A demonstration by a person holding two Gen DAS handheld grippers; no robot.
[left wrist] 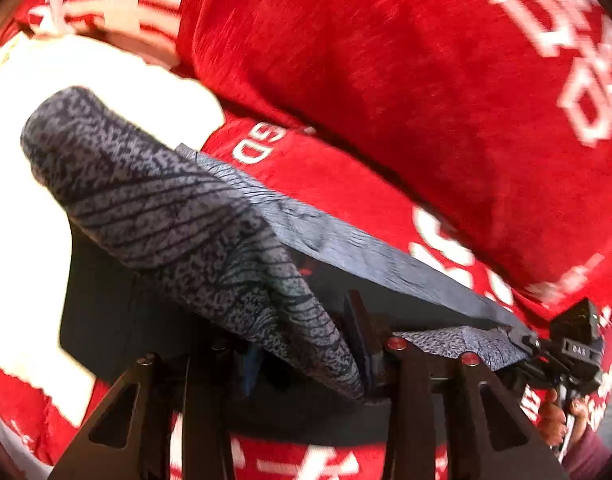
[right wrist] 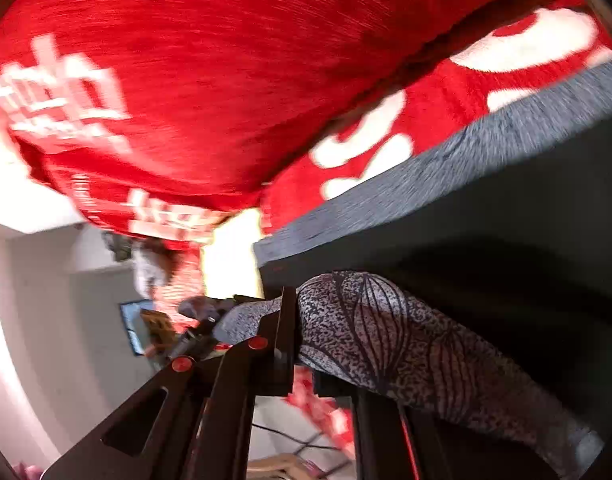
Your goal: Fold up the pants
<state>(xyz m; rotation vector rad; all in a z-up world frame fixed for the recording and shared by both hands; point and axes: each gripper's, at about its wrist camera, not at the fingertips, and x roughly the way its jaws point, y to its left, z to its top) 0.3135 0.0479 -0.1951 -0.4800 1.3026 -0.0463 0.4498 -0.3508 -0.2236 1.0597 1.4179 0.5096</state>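
Both grippers clamped on pants (left wrist: 178,216): left gripper (left wrist: 306,364) pinches one bunched corner, right gripper (right wrist: 306,344) the other. Fabric edge stretched taut between them above red blanket (left wrist: 426,80), likely carrying the fold over.

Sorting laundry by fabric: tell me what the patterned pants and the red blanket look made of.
Pants: thin, drapey woven or knit cloth, matte, speckled grey with a dark leaf print; it hangs in soft folds. Red blanket: plush, fuzzy fleece-like pile with white lettering; blur leaves the fibre open.
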